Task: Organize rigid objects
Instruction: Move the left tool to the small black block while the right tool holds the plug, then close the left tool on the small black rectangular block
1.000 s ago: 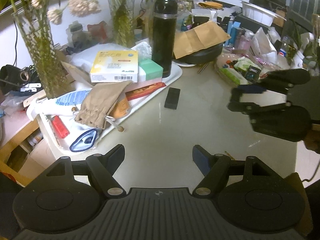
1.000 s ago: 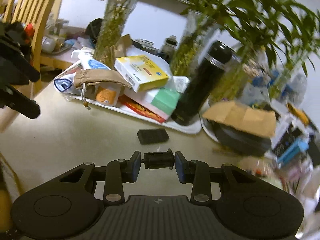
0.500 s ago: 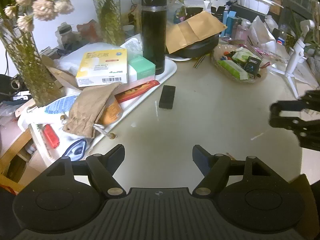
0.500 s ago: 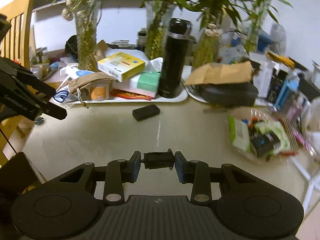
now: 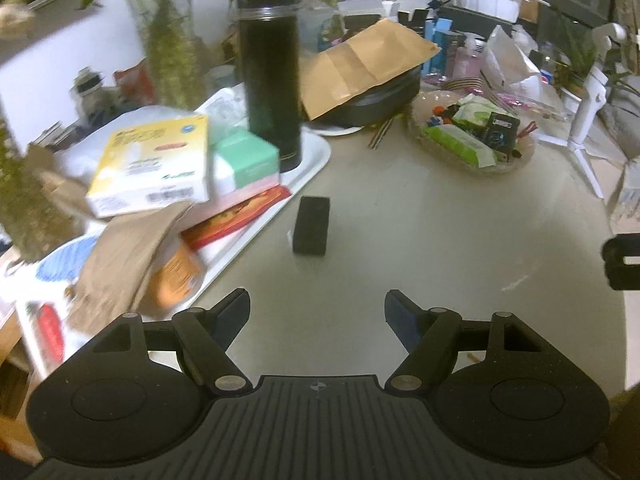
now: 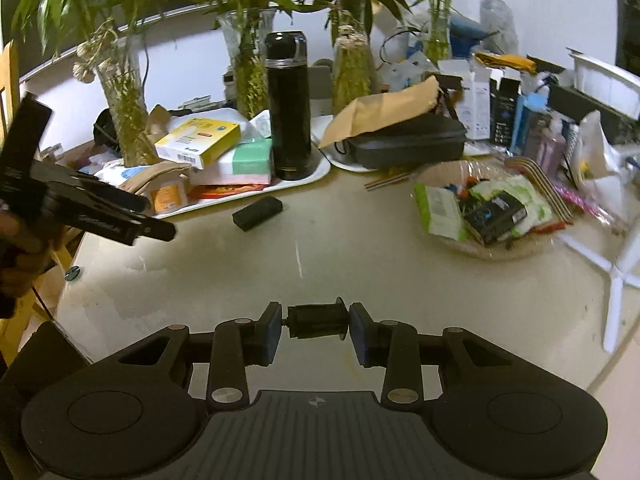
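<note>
Right wrist view: right hand-held gripper [image 6: 315, 322] clamps a small black cylinder [image 6: 316, 321]; left hand-held gripper [image 5: 317, 312] gapes empty.

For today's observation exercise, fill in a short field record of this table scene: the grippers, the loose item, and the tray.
left gripper: open, empty
right gripper: shut on a small black cylinder
loose item: black block flat on the table, beside the tray
white tray: holds an upright black flask, a yellow box and other boxes

A small black block [image 5: 311, 225] lies flat on the table [image 5: 440, 240], just beside the white tray [image 5: 316, 160]. A short black cylinder [image 6: 316, 317] is clamped sideways between jaws.
</note>
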Demonstrator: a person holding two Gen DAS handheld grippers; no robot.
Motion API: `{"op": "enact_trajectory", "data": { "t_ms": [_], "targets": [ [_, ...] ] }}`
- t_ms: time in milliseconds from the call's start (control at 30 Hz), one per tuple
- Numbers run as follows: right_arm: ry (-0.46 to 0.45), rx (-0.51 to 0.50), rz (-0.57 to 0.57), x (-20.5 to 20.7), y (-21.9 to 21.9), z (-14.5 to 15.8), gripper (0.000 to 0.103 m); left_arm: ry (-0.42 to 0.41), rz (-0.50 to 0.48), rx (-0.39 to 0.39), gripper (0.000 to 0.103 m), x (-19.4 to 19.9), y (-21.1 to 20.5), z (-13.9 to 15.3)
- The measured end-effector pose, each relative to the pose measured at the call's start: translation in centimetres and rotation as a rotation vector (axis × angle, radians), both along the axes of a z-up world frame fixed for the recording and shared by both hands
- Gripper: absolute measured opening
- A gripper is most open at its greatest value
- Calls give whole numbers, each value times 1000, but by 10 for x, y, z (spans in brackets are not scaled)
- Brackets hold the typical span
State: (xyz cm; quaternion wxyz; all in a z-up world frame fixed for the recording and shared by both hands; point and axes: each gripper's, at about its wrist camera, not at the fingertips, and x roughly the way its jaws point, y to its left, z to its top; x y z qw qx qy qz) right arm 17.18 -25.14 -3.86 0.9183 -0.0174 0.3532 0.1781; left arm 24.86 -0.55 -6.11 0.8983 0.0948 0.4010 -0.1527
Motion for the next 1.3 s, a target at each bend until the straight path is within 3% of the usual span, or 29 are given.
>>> {"op": "enact_trajectory", "data": {
  "t_ms": [200,600,667,800,833,867,1300],
  "targets": [
    [4,21,3,-2,-2,-4,39,-9,-33,-14,69,28,-8,-21],
    [6,79,-14,-1,-12,-2,39,23,-19,36,59,78,-22,-53],
    [8,85,-16,-1,-13,-2,39,41,-17,31,51,85,-23,-58],
    [5,95,-22,-1,-16,-1,39,48,-5,24,48,95,-24,-63],
    [3,97,-25,-1,-17,-1,39,53,-2,14,43,97,-23,-64],
    [1,97,-26,-1,-18,-1,39,61,0,-2,31,98,-22,-63],
    [3,84,-28,-4,-19,1,39,64,-3,42,31,85,-26,-46]
  ]
}}
